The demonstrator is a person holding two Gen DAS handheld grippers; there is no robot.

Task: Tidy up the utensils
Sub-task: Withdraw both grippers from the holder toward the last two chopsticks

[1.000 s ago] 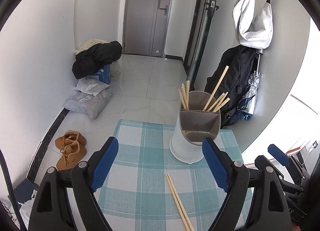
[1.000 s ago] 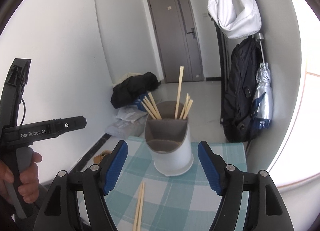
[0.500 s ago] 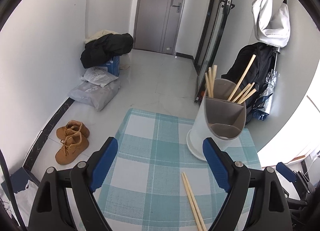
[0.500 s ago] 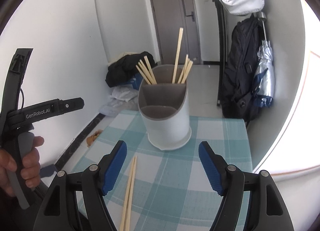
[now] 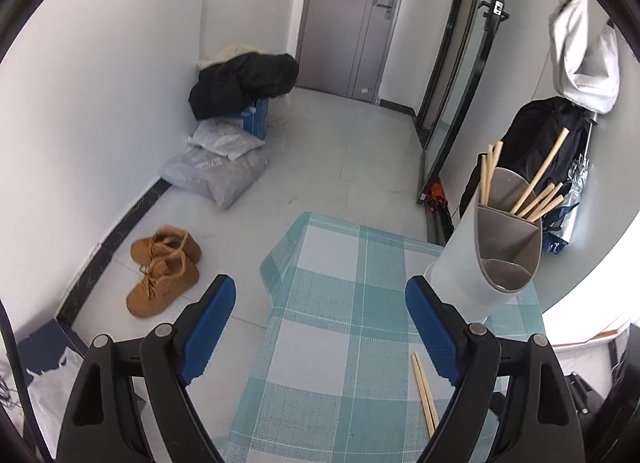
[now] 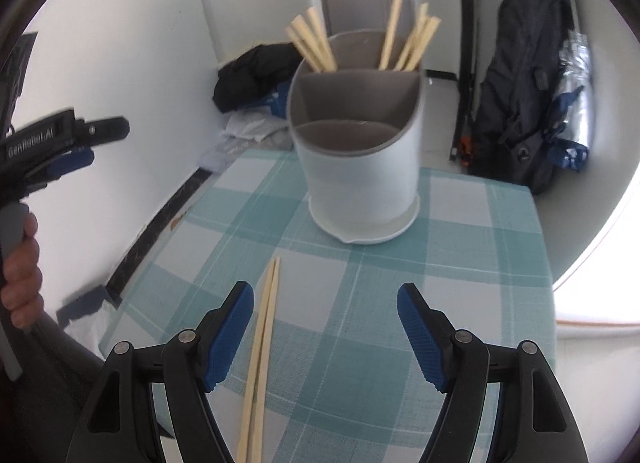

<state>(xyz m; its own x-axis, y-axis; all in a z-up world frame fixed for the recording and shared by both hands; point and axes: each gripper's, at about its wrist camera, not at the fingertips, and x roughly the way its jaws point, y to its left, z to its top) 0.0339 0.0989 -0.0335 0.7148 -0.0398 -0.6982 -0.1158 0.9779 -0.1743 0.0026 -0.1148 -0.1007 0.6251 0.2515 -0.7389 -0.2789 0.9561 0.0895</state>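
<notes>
A white utensil holder (image 6: 360, 167) with grey compartments stands on the checked tablecloth (image 6: 460, 263); several wooden chopsticks stick out of its back compartments, and its front compartment looks empty. It also shows in the left wrist view (image 5: 476, 263). A pair of loose chopsticks (image 6: 262, 343) lies on the cloth just inside my right gripper's left finger; it also shows in the left wrist view (image 5: 424, 391). My right gripper (image 6: 325, 333) is open and empty, low over the cloth. My left gripper (image 5: 320, 327) is open and empty over the table's left edge.
The table is small, with edges near on the left and right. On the floor are brown shoes (image 5: 164, 271), plastic bags (image 5: 216, 171) and dark clothes (image 5: 244, 83). A black backpack (image 6: 520, 83) leans at the right wall.
My right gripper has moved forward and down toward the loose chopsticks and the holder. My left gripper has swung left, so the holder now sits at its right.
</notes>
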